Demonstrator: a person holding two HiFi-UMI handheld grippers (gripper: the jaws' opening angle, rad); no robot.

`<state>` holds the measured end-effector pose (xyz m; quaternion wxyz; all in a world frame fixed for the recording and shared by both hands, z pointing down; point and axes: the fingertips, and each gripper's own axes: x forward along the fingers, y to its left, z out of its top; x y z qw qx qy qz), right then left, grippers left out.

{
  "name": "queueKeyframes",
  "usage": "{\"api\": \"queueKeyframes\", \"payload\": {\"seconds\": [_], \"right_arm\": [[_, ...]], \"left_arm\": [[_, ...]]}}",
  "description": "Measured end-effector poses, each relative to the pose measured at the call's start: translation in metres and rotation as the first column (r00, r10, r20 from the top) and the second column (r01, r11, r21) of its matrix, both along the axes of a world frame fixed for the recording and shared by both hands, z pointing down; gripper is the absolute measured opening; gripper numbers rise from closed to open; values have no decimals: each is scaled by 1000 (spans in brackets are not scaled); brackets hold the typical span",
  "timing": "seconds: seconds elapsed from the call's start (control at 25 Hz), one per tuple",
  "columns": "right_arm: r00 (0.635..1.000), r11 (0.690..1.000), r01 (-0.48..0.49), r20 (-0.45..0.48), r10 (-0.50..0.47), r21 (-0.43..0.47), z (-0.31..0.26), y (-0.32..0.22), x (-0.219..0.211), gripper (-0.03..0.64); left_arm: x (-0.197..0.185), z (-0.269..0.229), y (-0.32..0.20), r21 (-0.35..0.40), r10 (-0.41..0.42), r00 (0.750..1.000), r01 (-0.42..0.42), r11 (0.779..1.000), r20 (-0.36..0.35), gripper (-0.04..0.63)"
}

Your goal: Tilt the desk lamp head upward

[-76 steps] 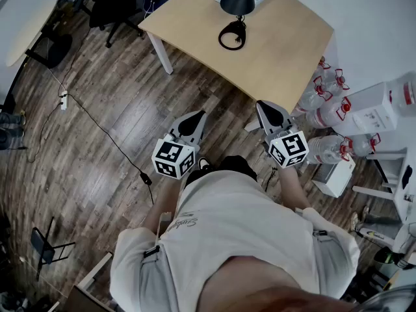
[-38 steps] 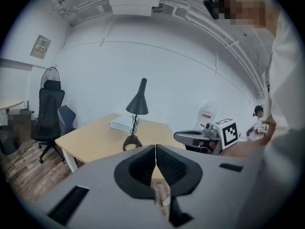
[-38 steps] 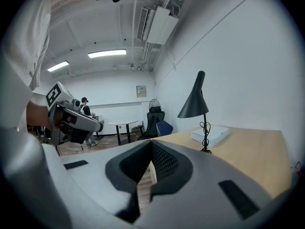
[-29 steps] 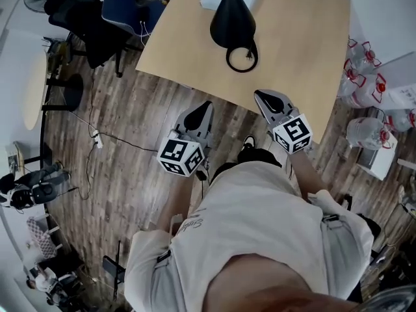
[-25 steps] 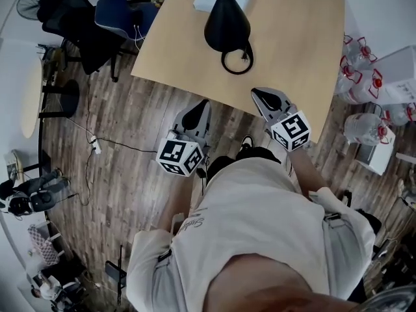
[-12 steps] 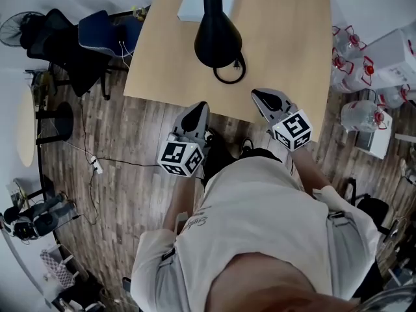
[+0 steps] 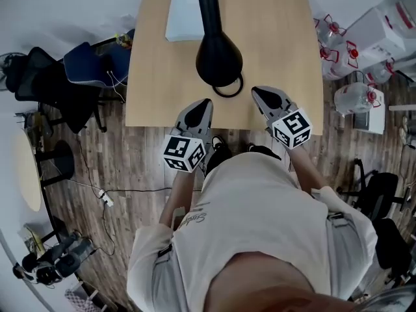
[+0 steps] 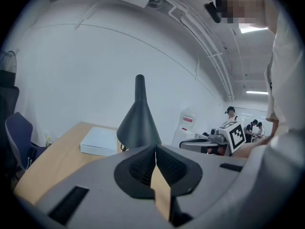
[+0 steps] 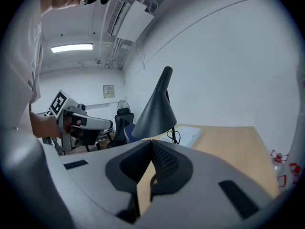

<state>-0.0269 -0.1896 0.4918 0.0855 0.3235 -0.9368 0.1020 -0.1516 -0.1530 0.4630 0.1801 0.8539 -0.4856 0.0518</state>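
over the near edge of the desk (image 7: 286,51) hangs the black lamp head (image 7: 219,58), shade facing down. the left gripper (image 7: 202,103) and right gripper (image 7: 257,91) hover at that same edge, jaws pressed together and empty, seemingly staged before reaching in to tilt it.

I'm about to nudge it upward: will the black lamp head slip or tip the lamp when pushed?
The lamp head looks like a rigid, smooth cone, so a push may slide along it rather than bite. It stands tall over the small black ring beneath, so it probably tips or skids unless steadied.
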Motion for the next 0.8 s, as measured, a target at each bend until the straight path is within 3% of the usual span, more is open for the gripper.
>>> {"api": "queueKeyframes", "payload": {"seconds": [0.48,0.64,0.8], "right_arm": [[976,977,-193,-125,180,-93,57,-3,-2,-5],[977,978,-175,-142,158,-111,76,2,-3,-5],[981,988,-96,-177,74,-117,98,0,-3,-5]], "left_arm": [[-18,20,-16,-19,203,979,-202,979,30,17],[-10,27,-18,-21,210,977,-209,978,44,17],[-1,35,-23,-28,180,981,-179,983,73,17]]}}
